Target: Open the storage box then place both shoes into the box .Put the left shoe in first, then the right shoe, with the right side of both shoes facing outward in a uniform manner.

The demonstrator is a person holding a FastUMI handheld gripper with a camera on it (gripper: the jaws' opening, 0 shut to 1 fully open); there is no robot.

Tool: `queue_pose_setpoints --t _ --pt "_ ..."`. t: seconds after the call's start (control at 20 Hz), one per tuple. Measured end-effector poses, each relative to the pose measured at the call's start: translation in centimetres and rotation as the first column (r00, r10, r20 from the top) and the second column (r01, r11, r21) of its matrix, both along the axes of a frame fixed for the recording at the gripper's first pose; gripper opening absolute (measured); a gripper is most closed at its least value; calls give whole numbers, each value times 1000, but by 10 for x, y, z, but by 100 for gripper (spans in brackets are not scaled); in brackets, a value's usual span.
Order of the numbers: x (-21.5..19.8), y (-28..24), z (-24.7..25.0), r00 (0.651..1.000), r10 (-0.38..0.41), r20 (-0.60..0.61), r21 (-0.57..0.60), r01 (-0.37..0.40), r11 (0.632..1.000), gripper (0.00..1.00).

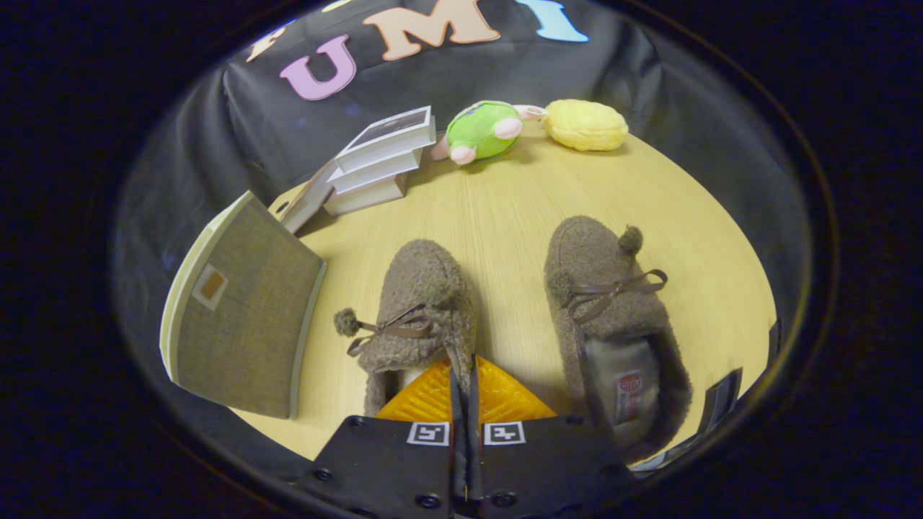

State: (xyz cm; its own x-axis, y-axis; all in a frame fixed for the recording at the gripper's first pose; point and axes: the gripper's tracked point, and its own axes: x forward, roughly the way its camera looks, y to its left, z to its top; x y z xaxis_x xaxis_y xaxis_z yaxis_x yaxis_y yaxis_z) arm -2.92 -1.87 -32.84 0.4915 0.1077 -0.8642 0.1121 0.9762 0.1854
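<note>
My claw [464, 375] is pressed nearly together, its two fingers pinching the inner rim of the left shoe [418, 310] at the edge of its opening, so that a thin strip of the fuzzy collar sits between them. The right shoe [606, 303] lies just beside it on the wooden table [497, 209], toe pointing away, its insole showing. That makes two brown slippers, each with a ribbon bow and pompoms. To the left of my fingers stands one storage box [245, 317], its fabric-covered face tilted toward me; whether it is open I cannot tell. Beyond the shoes are one stack of books [378, 162], one green plush toy [482, 131] and one yellow plush [585, 124].
</note>
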Motion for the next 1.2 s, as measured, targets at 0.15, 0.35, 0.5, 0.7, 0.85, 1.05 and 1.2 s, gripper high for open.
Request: queue_pose_setpoints --t 0.15,0.35,0.5,0.7,0.85,1.05,1.2 --pt "-1 3 15 999 -43 -6 7 43 999 4" --pt "0 14 39 995 -96 -5 30 96 995 4" --pt "3 26 66 992 -122 7 42 122 992 4" --pt "12 48 103 987 -159 24 84 156 984 4" --pt "23 72 134 984 -172 41 132 165 977 4" --pt "38 116 170 985 -151 79 193 133 972 4" --pt "45 160 185 990 -114 87 248 89 965 4"
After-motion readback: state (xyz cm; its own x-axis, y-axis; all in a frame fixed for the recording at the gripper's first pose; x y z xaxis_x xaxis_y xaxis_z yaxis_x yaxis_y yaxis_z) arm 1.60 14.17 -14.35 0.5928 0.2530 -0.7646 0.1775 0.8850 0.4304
